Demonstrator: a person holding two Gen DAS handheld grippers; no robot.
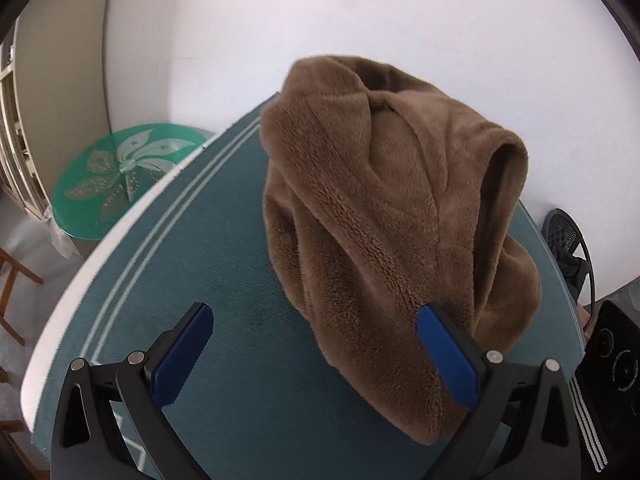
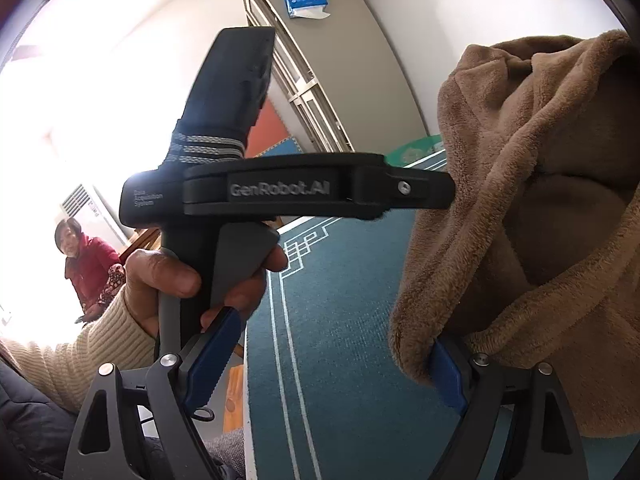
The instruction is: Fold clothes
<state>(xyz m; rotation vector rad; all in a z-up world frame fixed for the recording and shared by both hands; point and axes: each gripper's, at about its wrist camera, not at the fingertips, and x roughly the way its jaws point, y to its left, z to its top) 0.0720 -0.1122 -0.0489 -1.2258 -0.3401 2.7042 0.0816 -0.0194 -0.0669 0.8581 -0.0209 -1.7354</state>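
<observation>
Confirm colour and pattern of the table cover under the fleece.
Teal table cover with thin pale stripes along its border; clearest in the left wrist view.

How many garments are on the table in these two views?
1: a brown fleece garment bunched on the green cloth, draped over one finger of each open gripper. Others may lie out of view.

- We are holding the left gripper [image 1: 314, 354] with its jaws standing wide apart over the teal mat [image 1: 224, 240].
- The brown fleece garment [image 1: 396, 216] is lying bunched on the mat, draping over our right-hand blue pad [image 1: 448, 356].
- The other pad [image 1: 184, 356] is touching nothing.
- A green round table [image 1: 116, 176] is showing beyond the mat's white-striped edge.
</observation>
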